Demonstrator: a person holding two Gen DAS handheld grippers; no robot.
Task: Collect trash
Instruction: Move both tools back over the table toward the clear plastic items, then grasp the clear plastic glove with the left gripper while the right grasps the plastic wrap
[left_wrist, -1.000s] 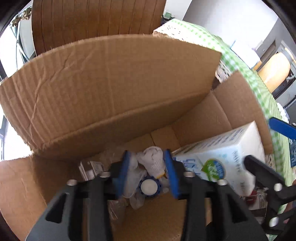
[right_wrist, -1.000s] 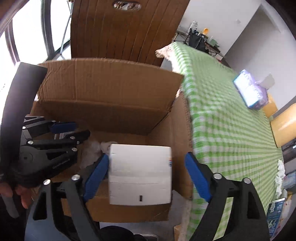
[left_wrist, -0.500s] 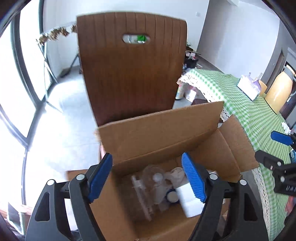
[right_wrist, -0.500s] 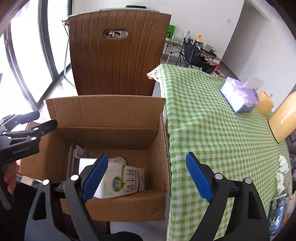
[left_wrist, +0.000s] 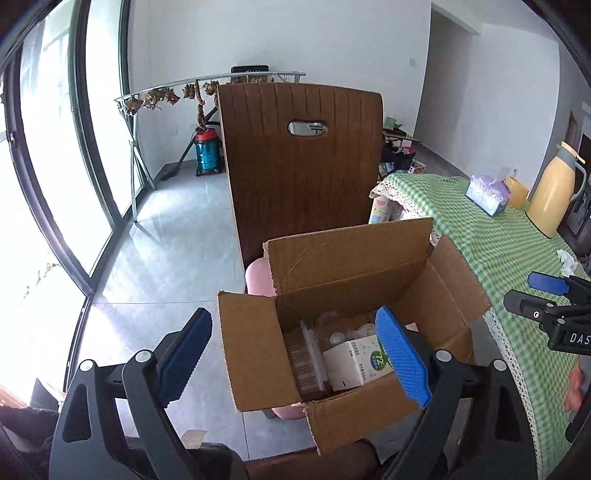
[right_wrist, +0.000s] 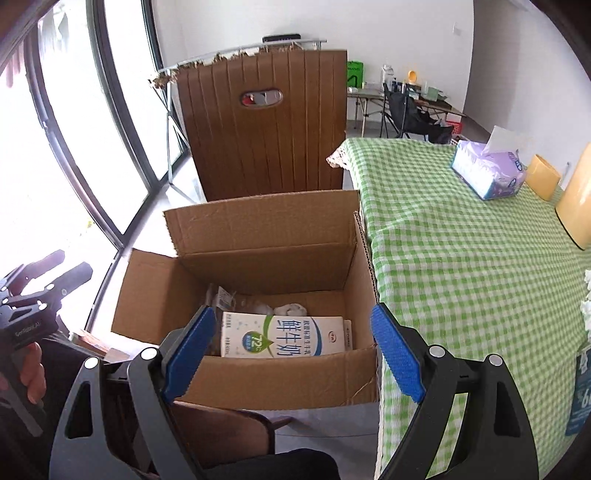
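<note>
An open cardboard box (left_wrist: 351, 258) (right_wrist: 258, 229) stands on a chair beside the table. A white milk carton (left_wrist: 354, 362) (right_wrist: 280, 338) lies inside it, next to clear plastic packaging (left_wrist: 306, 354) and a white crumpled wad (right_wrist: 290, 308). My left gripper (left_wrist: 292, 313) hovers above the box's near left corner, its jaws opening with nothing between them. My right gripper (right_wrist: 292, 309) hangs open and empty over the box's near edge. Crumpled tissues (left_wrist: 567, 256) (right_wrist: 587, 310) lie on the table at the right.
A brown chair back (left_wrist: 303, 177) (right_wrist: 266, 147) rises behind the box. The table with the green checked cloth (right_wrist: 461, 258) holds a purple tissue box (right_wrist: 487, 170), a yellow thermos (left_wrist: 554, 192) and a blue packet (right_wrist: 580, 391). Tall windows line the left.
Both grippers have risen and drawn back from inside the box. The left jaws widened and left the white and blue piece behind. The milk carton now lies in the box.
</note>
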